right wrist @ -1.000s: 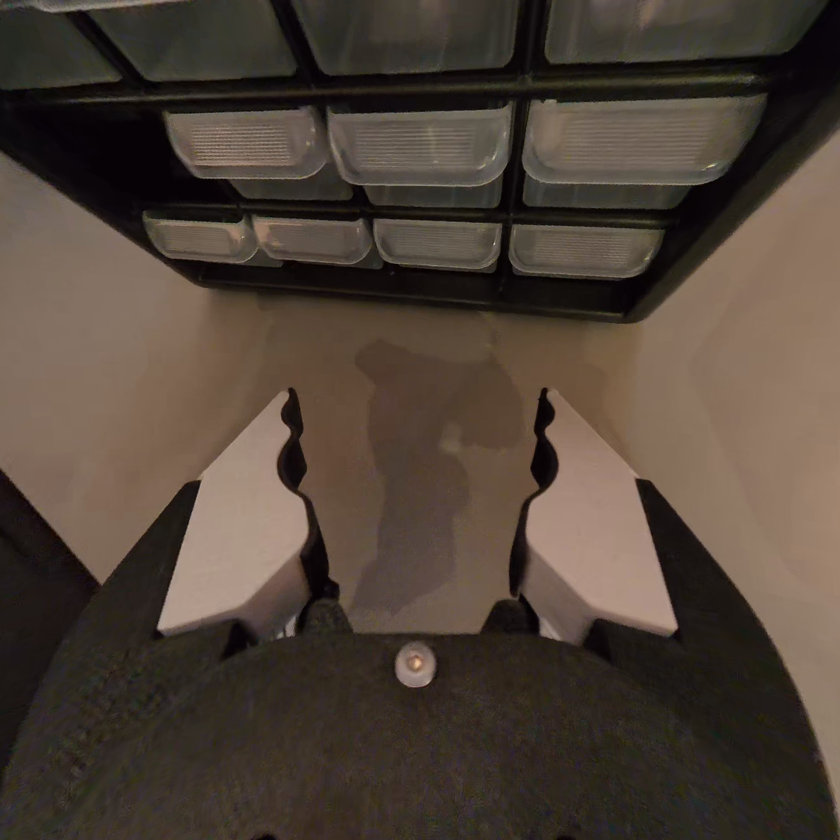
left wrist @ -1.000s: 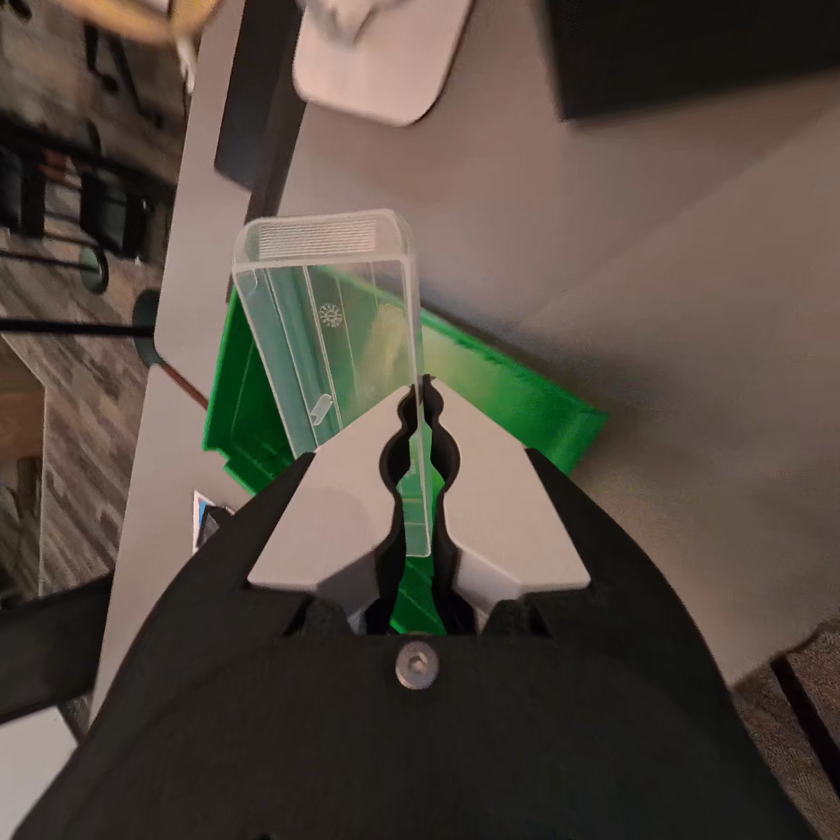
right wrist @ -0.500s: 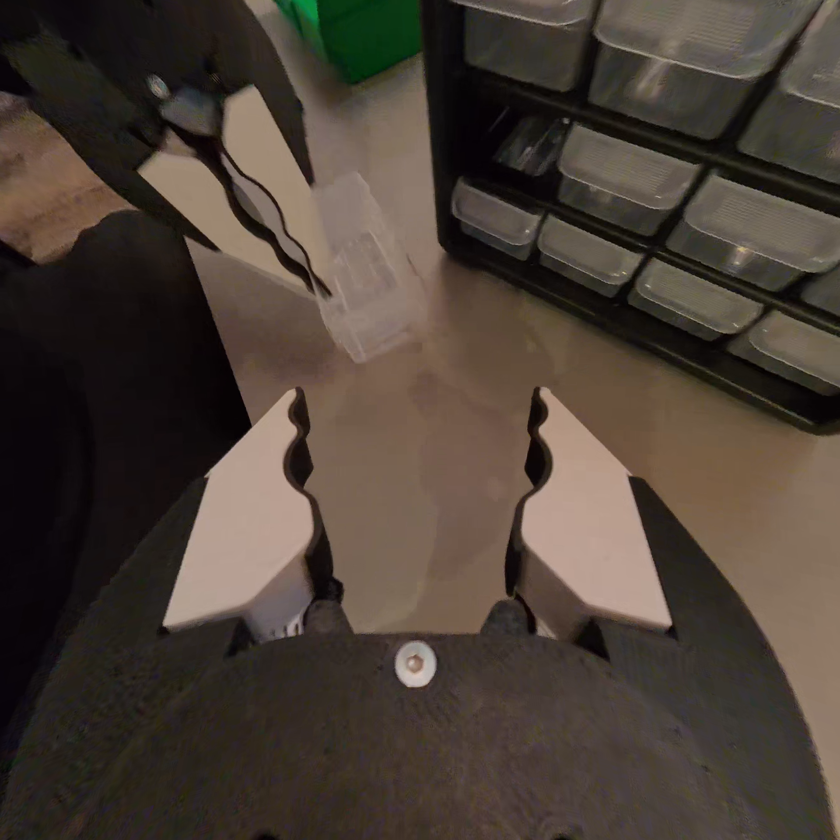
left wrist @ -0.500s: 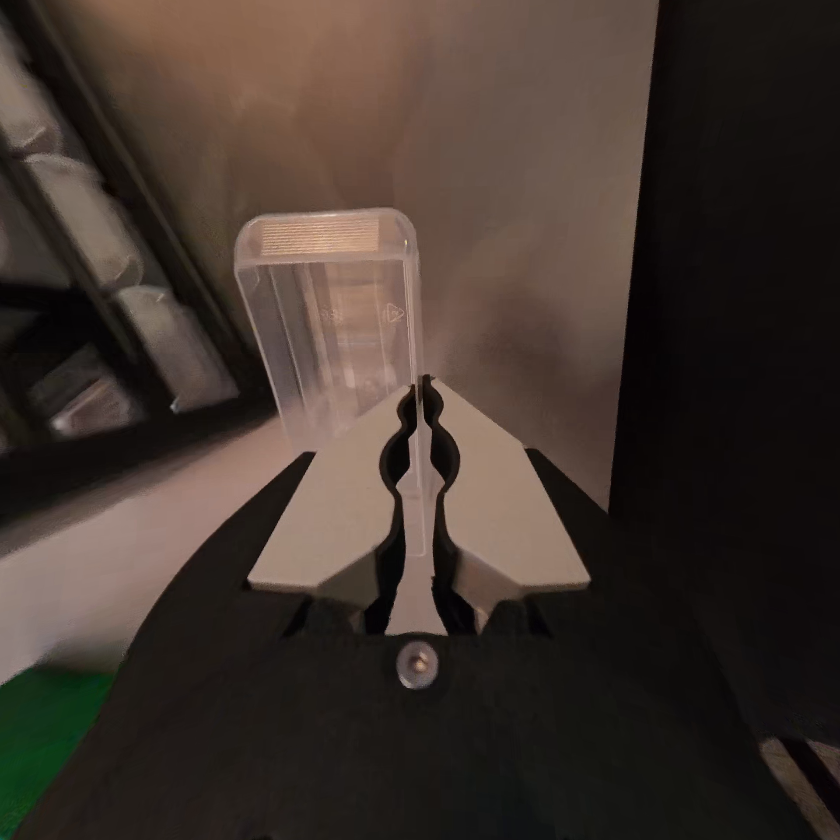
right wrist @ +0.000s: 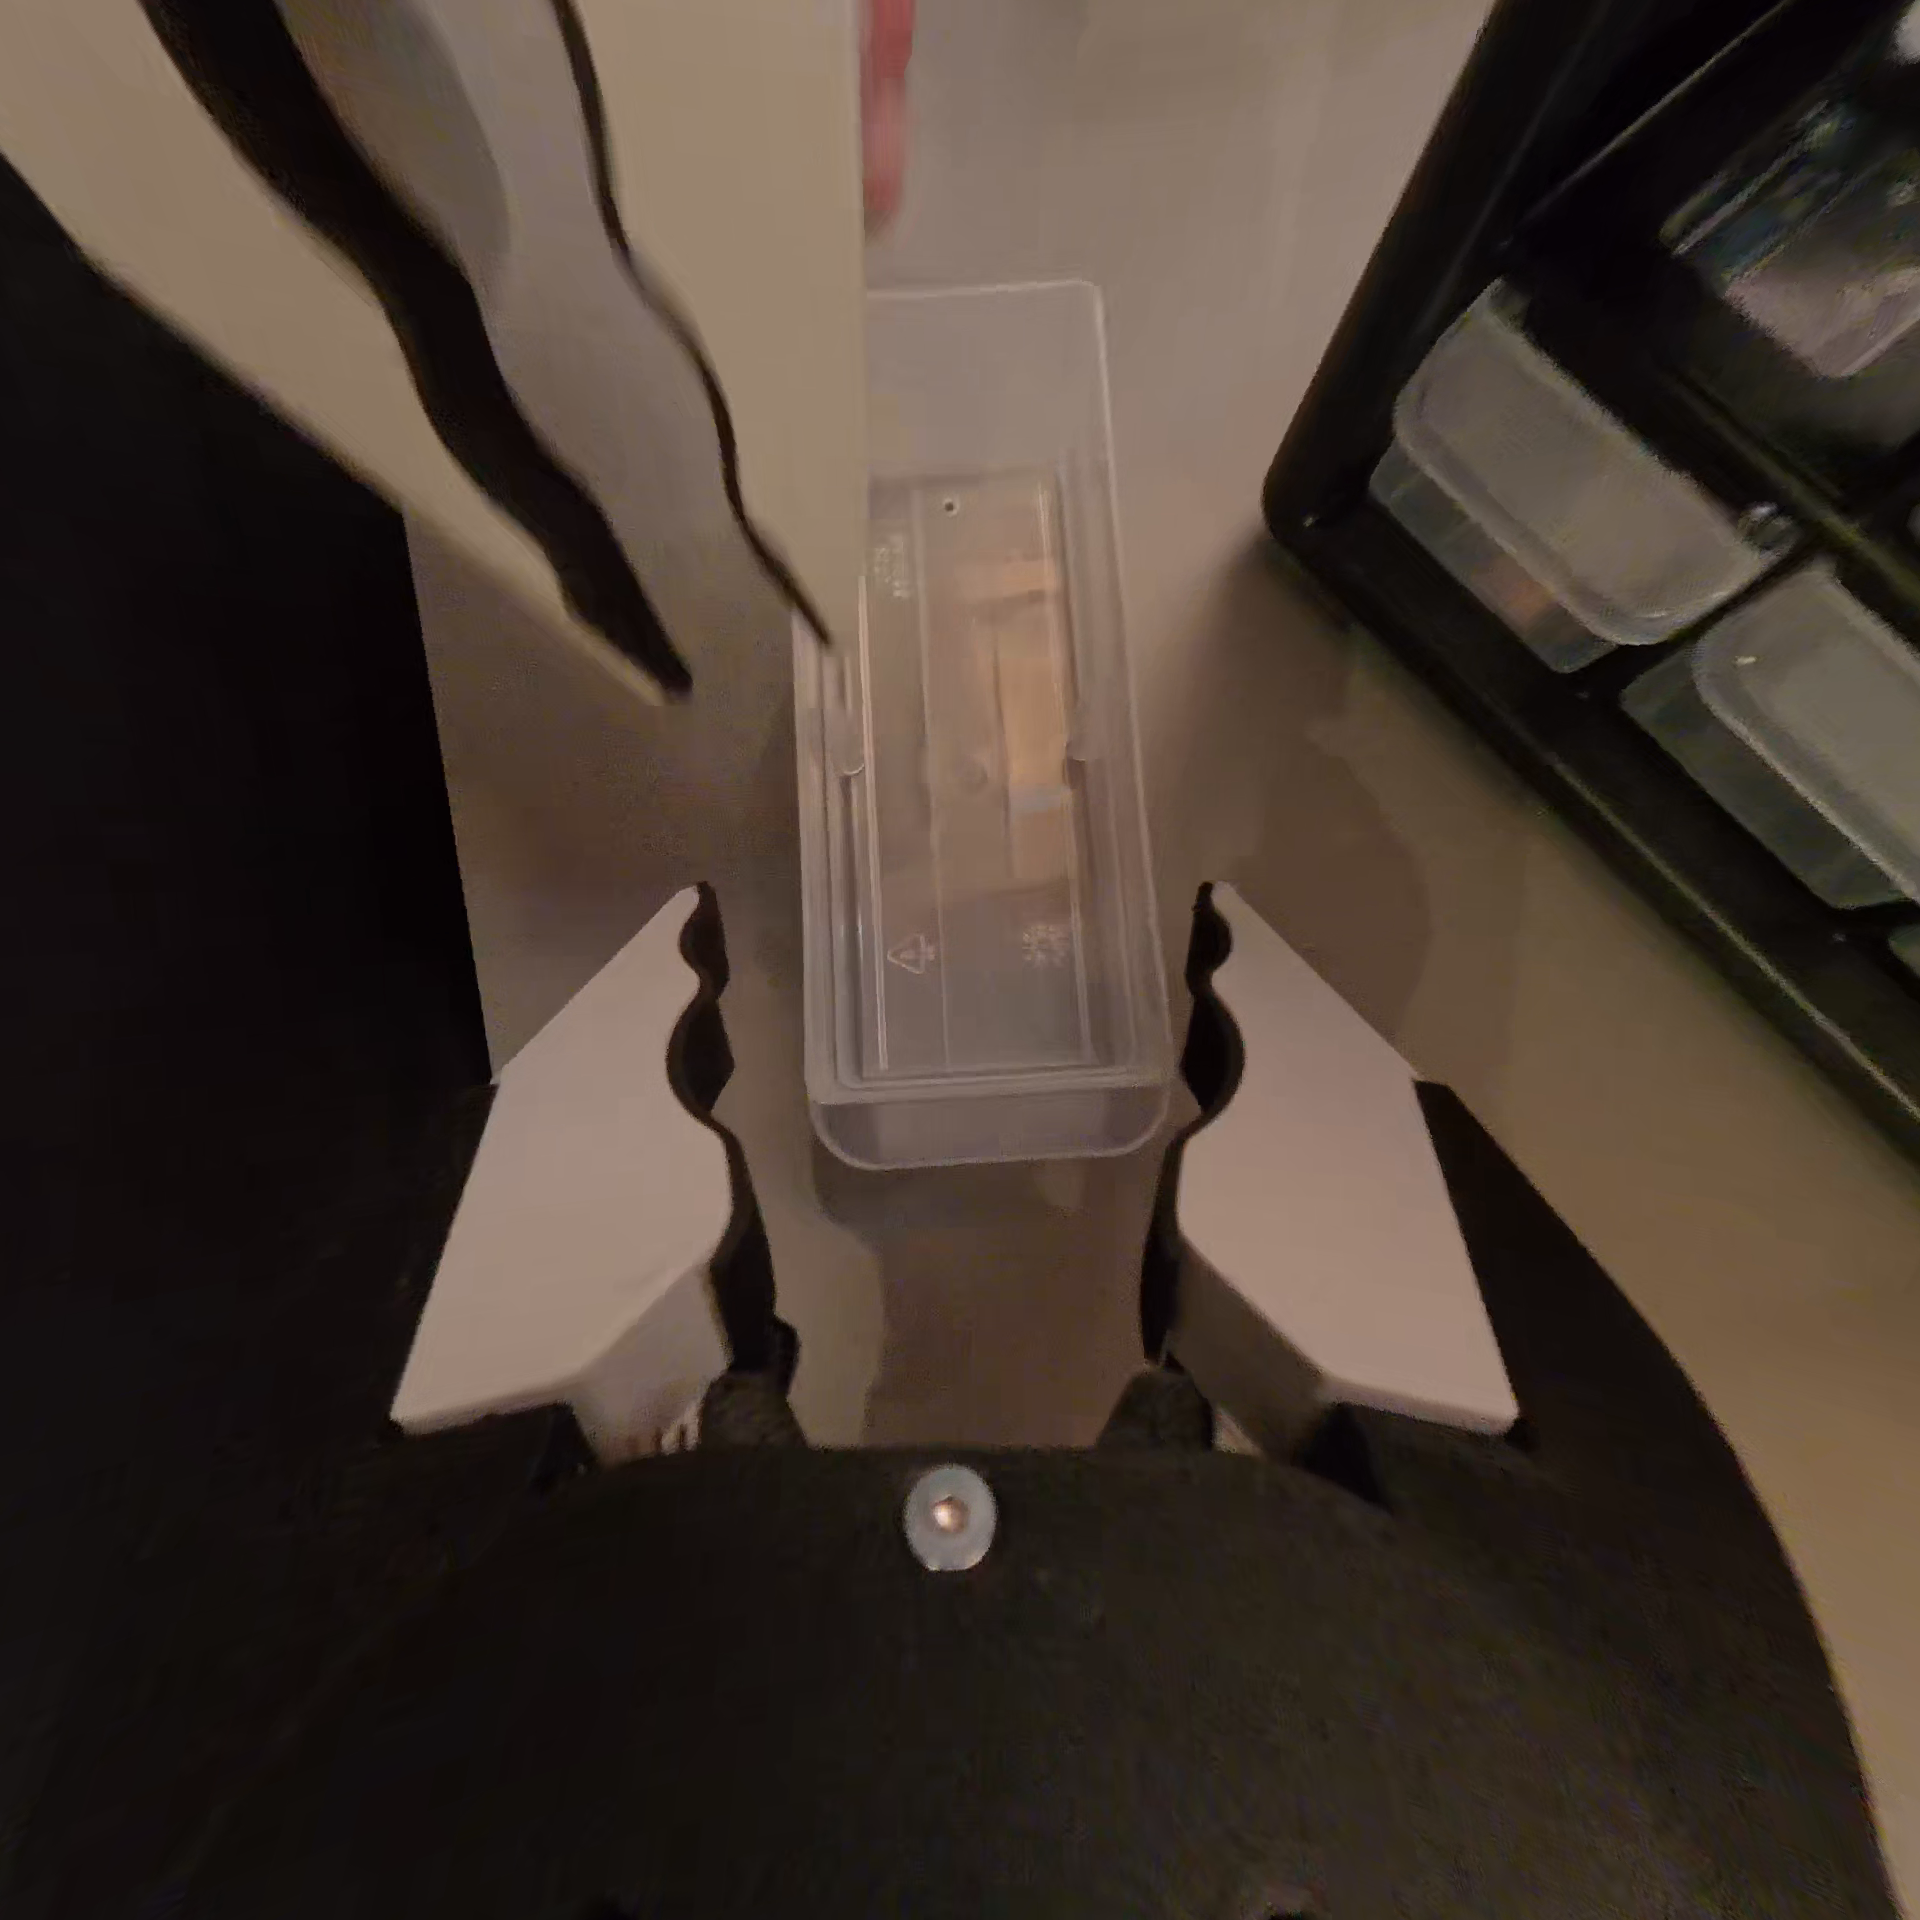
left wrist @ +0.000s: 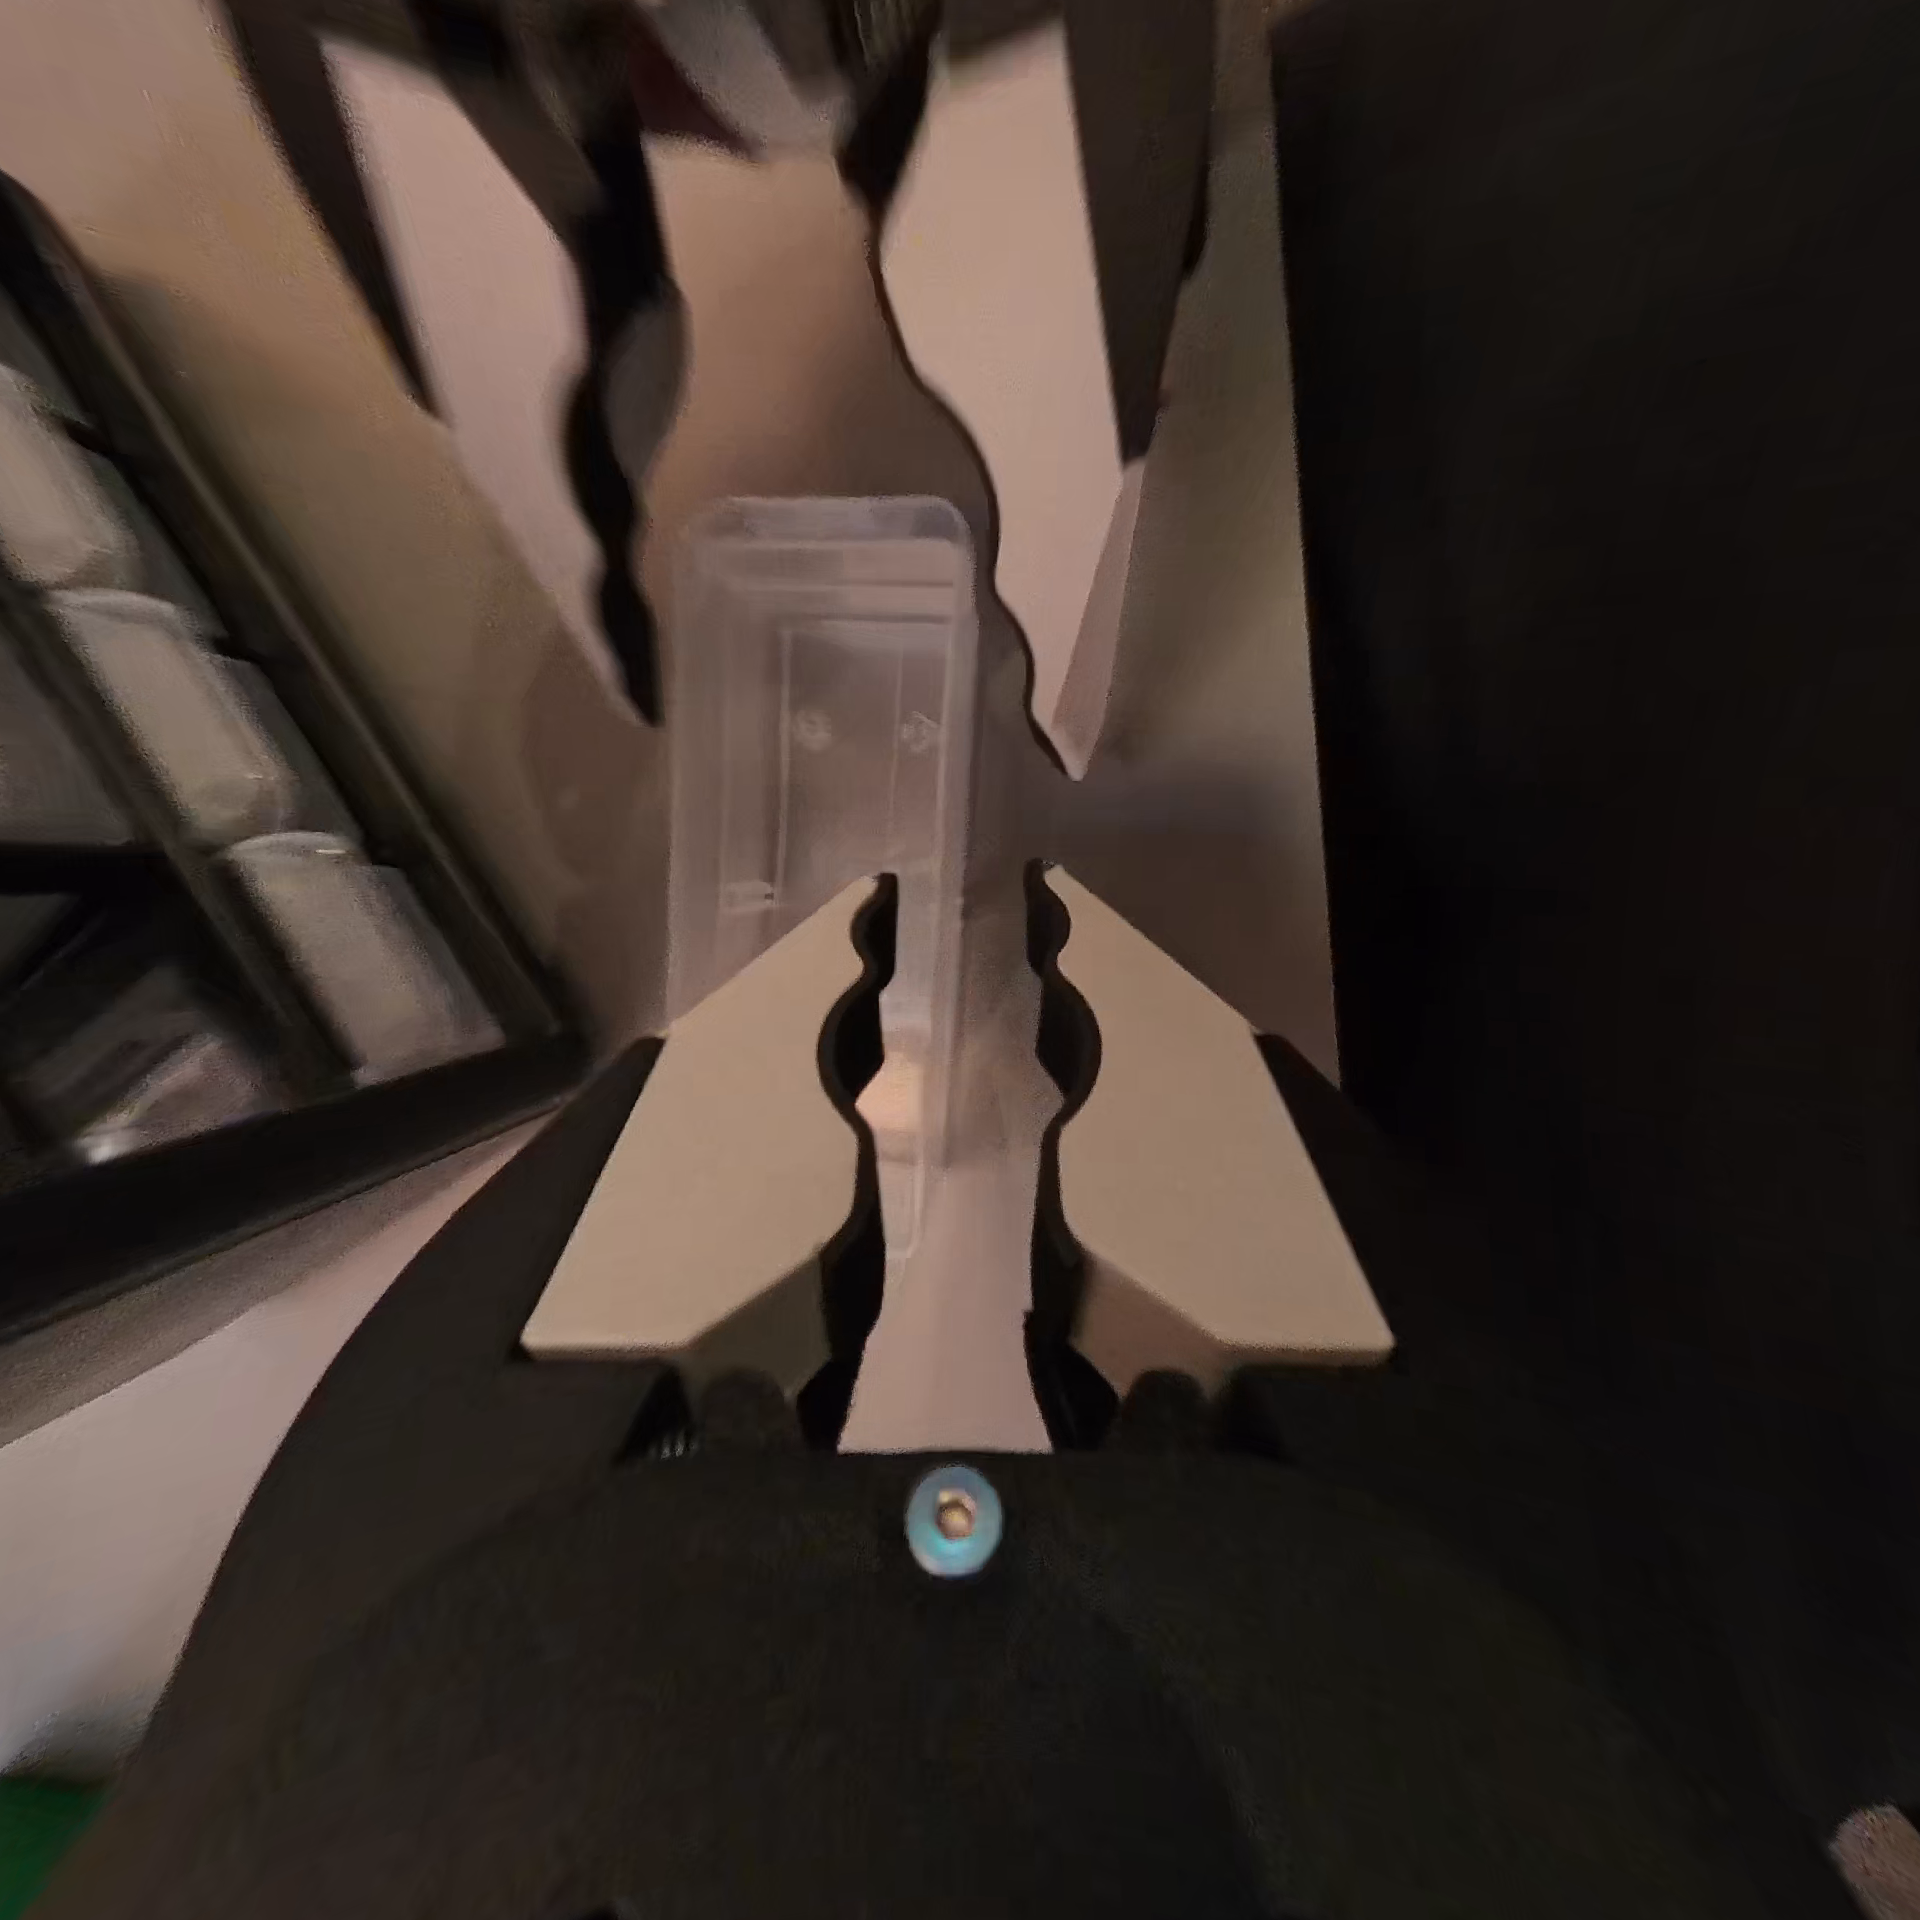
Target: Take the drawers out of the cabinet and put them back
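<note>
Two grippers meet over one clear drawer, and we take the left wrist view first. Our left gripper (left wrist: 961, 883) has its pale fingers a little apart, with one long wall of the clear drawer (left wrist: 831, 717) standing in the gap between them — we see space on either side of that wall, so the fingers are not pinching it. The drawer stretches away from us on the beige table (left wrist: 145, 1558). Across from us the right gripper (left wrist: 852, 727) reaches in from the top of the picture, its fingers spread to either side of the drawer's far end. The black cabinet (left wrist: 312, 1132), with its frosted drawers in place, sits at the left, blurred.

Now the right wrist view. Our right gripper (right wrist: 951, 904) is spread wide, and the drawer (right wrist: 982, 810) lies between its fingers, open side up and empty, with clear space between each fingertip and the drawer walls. The left gripper (right wrist: 748, 655) comes down from the upper left — its tips at the drawer's left wall, near the far half. The cabinet (right wrist: 1392, 582) stands just beside the drawer at the right, not touching it.
</note>
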Demonstrator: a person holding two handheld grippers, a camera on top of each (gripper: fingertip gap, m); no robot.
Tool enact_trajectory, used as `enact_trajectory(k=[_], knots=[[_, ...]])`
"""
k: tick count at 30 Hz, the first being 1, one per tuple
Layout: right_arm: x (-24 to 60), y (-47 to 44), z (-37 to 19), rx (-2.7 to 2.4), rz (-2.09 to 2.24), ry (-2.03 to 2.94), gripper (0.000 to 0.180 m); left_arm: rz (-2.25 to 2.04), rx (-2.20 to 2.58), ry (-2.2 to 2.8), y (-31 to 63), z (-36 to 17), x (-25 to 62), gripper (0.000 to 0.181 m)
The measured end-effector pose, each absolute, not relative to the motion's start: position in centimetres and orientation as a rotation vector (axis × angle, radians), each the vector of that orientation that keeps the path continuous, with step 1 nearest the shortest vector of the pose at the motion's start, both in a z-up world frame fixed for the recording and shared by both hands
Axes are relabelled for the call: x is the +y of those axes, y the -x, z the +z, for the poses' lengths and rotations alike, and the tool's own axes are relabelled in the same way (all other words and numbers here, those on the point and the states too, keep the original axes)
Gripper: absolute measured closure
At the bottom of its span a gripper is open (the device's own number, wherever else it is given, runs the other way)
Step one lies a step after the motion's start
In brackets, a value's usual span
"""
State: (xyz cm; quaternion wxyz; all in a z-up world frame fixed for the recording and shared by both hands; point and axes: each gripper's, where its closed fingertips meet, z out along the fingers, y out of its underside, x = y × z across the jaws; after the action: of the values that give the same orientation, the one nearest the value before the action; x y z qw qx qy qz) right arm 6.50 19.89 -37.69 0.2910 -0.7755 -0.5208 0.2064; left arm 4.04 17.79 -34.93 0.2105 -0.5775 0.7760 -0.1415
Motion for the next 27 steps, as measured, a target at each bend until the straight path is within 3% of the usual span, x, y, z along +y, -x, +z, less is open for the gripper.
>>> enact_trajectory(k=[2,3,7,9,14,27], knots=[[19.8,-6.3,-38.4,-1.412,0.538,2.079,0.099,-0.441,2.092,1.526,-4.0,-31.1,18.4,0.163],[20.0,-6.2,-38.3,-1.403,0.525,2.075,0.112,-0.488,2.039,1.446,-4.4,-28.2,18.7,0.162],[20.0,-6.2,-38.3,-1.396,0.525,2.084,0.113,-0.445,1.681,1.268,-5.0,-15.4,25.0,0.160],[20.0,-6.2,-38.2,-1.393,0.535,2.091,0.114,-0.357,1.600,1.302,-4.7,-12.7,29.1,0.152],[19.9,-6.4,-38.0,-1.385,0.525,2.096,0.115,-0.404,1.546,1.537,-6.4,-15.2,36.0,0.138],[21.0,-8.5,-33.6,-1.128,0.568,2.108,0.117,-0.656,1.544,1.806,-7.3,-17.4,37.4,0.144]])
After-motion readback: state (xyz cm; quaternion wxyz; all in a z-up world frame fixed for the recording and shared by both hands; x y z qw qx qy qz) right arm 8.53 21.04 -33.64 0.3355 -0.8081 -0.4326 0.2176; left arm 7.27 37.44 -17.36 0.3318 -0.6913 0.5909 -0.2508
